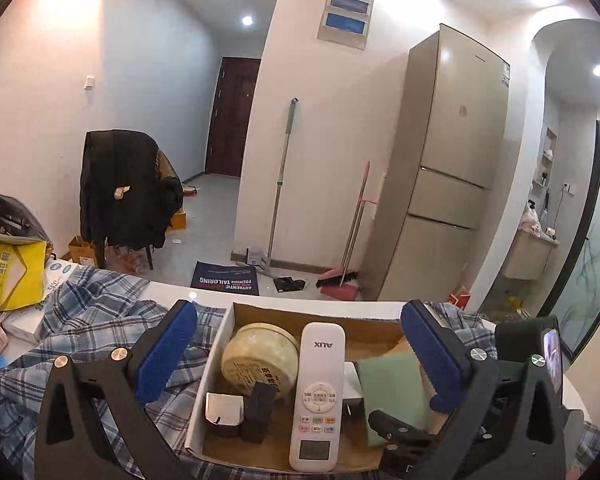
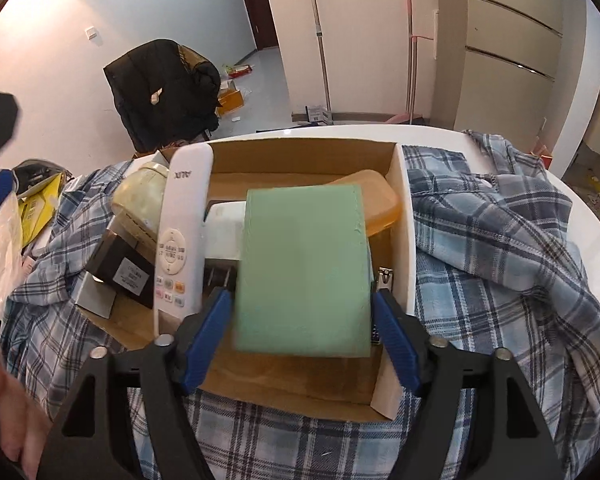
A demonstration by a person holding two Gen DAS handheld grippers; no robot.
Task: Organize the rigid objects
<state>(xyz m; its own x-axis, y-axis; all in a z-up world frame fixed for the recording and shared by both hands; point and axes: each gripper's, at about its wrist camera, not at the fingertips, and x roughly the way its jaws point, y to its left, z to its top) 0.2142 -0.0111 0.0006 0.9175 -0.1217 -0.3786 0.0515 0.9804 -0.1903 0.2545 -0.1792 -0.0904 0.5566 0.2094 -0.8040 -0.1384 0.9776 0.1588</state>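
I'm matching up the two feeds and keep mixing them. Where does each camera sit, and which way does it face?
Left wrist: on the open left gripper, facing across the cardboard box toward the fridge; the right gripper shows.
Right wrist: on the right gripper, tilted down at the green block between its fingers; a hand shows.
Shared: box, white remote, block.

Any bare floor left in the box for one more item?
Bare cardboard floor along the near wall, below the green pad. A strip at the far wall. Crowded left of the remote: jar, dark box.
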